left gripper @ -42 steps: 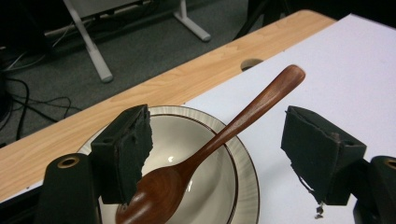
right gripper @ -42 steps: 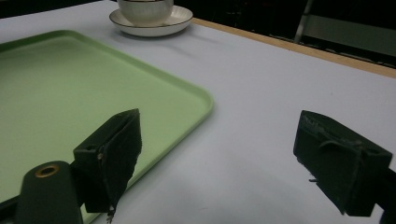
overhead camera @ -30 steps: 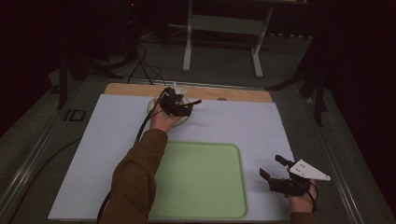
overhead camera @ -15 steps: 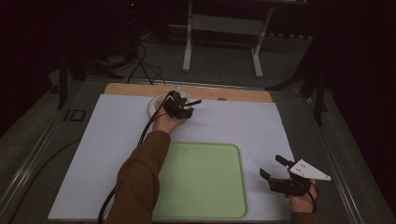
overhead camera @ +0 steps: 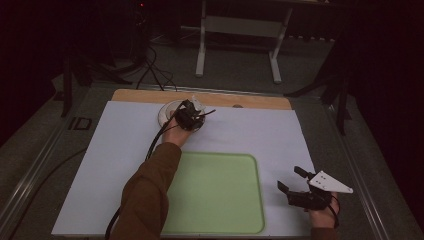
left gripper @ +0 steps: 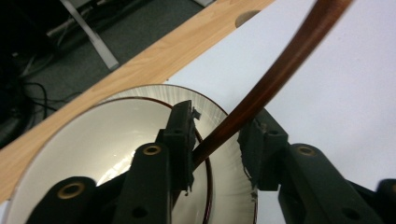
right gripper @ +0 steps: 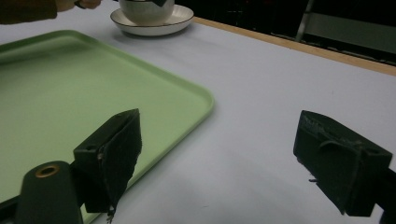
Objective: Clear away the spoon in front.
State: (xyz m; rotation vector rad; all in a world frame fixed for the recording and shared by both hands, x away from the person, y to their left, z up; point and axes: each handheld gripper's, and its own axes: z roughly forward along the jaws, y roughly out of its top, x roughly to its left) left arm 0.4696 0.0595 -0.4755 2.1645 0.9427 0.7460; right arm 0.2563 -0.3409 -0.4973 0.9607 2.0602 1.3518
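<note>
Between left gripper [left gripper: 217, 140] jaws, a brown stick [left gripper: 275, 74].

**Three cameras, one table**

The high view looks forward and down over the table [overhead camera: 240, 130]. The left gripper view sits close above the bowl [left gripper: 107, 140]. The right gripper view looks low across the tray [right gripper: 70, 88] toward that bowl [right gripper: 147, 10].

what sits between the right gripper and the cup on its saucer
Mostly bare white table cover, with the green tray's corner reaching into the stretch; the right gripper view shows it, looking from the right gripper toward the cup.
</note>
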